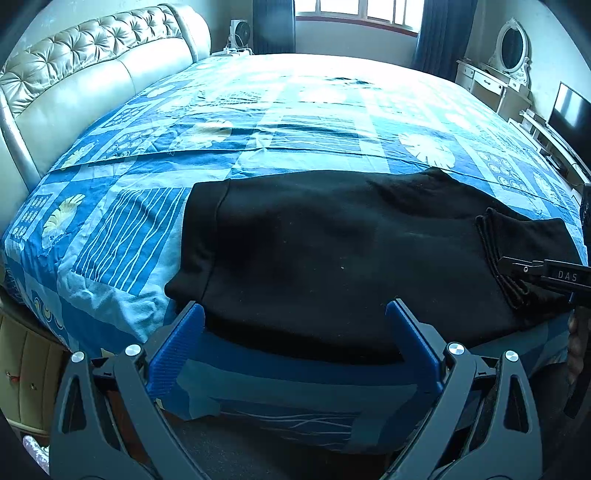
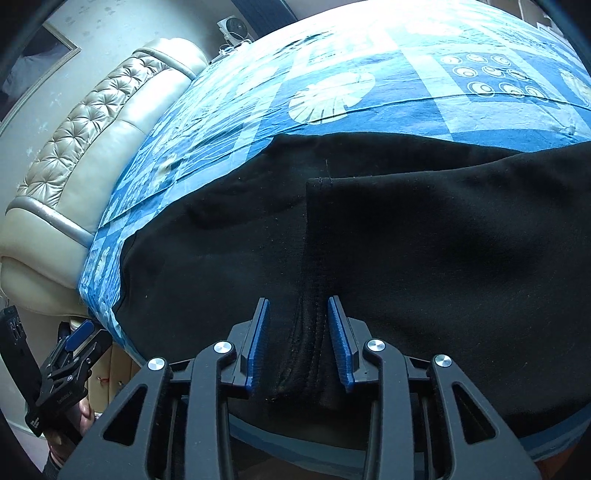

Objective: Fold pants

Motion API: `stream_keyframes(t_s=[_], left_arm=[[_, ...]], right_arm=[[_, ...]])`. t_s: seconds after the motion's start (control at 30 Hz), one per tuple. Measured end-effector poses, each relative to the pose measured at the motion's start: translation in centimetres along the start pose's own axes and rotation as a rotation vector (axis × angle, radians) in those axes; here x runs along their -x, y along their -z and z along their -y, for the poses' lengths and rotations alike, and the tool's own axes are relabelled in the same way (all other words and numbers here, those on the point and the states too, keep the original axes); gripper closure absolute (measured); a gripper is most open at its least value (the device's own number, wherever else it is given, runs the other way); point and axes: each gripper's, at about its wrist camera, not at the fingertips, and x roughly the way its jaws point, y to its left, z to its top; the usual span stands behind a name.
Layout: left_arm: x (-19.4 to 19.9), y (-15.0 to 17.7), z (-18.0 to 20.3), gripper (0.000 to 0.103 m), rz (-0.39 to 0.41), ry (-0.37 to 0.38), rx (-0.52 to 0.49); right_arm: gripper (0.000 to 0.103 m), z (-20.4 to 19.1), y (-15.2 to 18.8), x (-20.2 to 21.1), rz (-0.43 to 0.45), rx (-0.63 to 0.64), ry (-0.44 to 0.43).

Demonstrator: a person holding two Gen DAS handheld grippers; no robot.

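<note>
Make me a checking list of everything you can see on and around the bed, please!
Surface: bed under a blue patterned sheet.
Job's things: black pants lying across the near edge, one end folded over.
Clutter: nothing seen on the sheet.
Grippers: left gripper open, empty, at the pants' near edge; right gripper open astride the folded hem, pads not pressing.
Cables: one by the fan.
Surroundings: tufted headboard, window, dresser mirror, television.

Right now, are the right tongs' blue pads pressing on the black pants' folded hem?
Apart. The right wrist view shows the black fabric pants hem between the right tongs, with dark gaps beside both blue ribbed pads.
</note>
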Motion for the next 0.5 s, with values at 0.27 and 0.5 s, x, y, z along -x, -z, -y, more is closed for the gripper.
stream_keyframes(t_s=[0.27, 0.5], left_arm=[[-0.4, 0.2, 0.1, 0.004, -0.011, 0.0, -0.01], [-0.6, 0.2, 0.0, 0.004, -0.004, 0.013, -0.01]], right_arm=[[0.054, -3.9, -0.5, 4.4, 0.084, 0.156, -0.189], [0.042, 5.7, -4.6, 13.1, 0.308, 0.064, -0.069]])
